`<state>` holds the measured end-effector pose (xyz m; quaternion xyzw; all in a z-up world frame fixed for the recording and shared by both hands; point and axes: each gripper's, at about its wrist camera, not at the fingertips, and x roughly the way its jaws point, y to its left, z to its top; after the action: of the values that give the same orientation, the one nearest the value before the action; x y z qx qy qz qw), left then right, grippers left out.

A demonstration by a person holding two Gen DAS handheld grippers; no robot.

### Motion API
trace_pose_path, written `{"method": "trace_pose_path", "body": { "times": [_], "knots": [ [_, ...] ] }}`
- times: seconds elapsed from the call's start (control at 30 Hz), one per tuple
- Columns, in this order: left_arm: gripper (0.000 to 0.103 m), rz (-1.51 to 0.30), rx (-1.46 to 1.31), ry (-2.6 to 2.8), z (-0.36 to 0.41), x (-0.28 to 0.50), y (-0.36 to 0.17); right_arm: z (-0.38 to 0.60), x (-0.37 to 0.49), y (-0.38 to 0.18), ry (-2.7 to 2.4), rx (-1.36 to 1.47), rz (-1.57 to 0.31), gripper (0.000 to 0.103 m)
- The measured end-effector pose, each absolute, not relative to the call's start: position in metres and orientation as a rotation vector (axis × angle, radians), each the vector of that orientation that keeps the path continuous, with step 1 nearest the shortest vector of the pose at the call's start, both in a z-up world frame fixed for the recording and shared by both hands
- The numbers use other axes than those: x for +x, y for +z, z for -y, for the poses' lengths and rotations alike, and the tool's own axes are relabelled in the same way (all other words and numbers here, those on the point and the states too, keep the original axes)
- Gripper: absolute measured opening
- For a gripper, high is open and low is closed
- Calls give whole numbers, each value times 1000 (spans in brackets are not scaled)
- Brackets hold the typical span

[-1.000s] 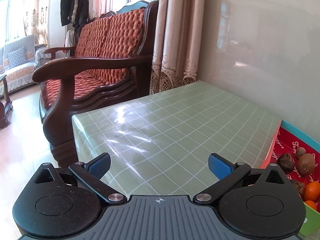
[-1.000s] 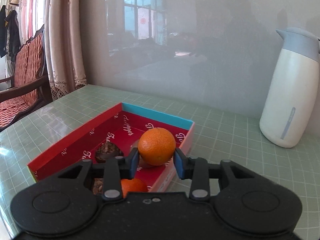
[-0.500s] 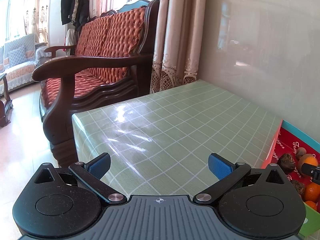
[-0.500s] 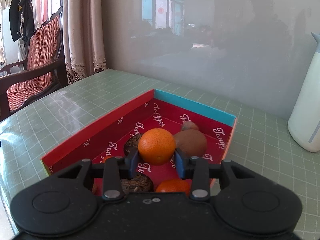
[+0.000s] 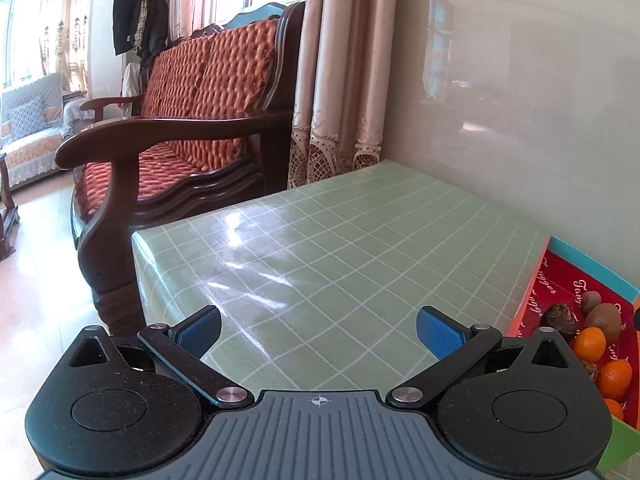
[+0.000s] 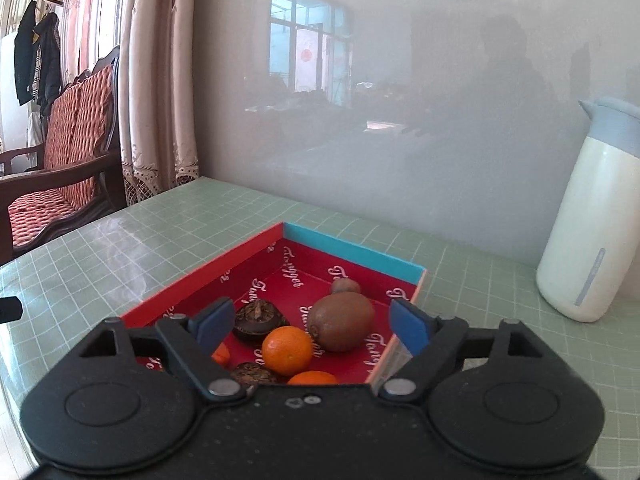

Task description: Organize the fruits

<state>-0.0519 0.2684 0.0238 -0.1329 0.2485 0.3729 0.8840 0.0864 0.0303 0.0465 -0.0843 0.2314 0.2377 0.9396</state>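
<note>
A red box with a blue far wall [image 6: 352, 245] lies on the green checked table. Inside it lie an orange [image 6: 287, 350], a brown kiwi [image 6: 341, 326], a smaller brown fruit [image 6: 345, 286], two dark wrinkled fruits [image 6: 258, 320] and more oranges near the front. My right gripper [image 6: 310, 326] hovers over the box with its jaws opening; the orange lies loose below them, touching neither pad. My left gripper [image 5: 318, 330] stands open over bare tablecloth, left of the box [image 5: 576, 280], with nothing between its fingers.
A white flask with a grey-blue lid [image 6: 592, 232] stands on the table to the right of the box. A glossy wall runs along the table's far side. A wooden sofa with red cushions [image 5: 180, 120] stands past the table's left edge.
The right gripper carried the orange over the box, then its jaws spread and the orange dropped among the other fruits. The left gripper has not moved.
</note>
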Motion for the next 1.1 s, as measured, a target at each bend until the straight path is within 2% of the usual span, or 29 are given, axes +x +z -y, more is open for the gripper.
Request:
{"method": "trace_pose_path", "body": {
  "times": [0.1,0.17,0.67,1.1],
  "knots": [
    [103,-507,-260,750,-258,-48,25,-9,83,50,430,-171,-465,96],
    [103,-496,-237,732,-247,-45,27,8,80,51,400,-166,-461,98],
    [103,-480,-8,393,-106,-2,32,149,57,34,153,-58,-500,98],
    [103,-617,21,129,-13,42,14,220,30,22,12,-1,-523,98]
  ]
}}
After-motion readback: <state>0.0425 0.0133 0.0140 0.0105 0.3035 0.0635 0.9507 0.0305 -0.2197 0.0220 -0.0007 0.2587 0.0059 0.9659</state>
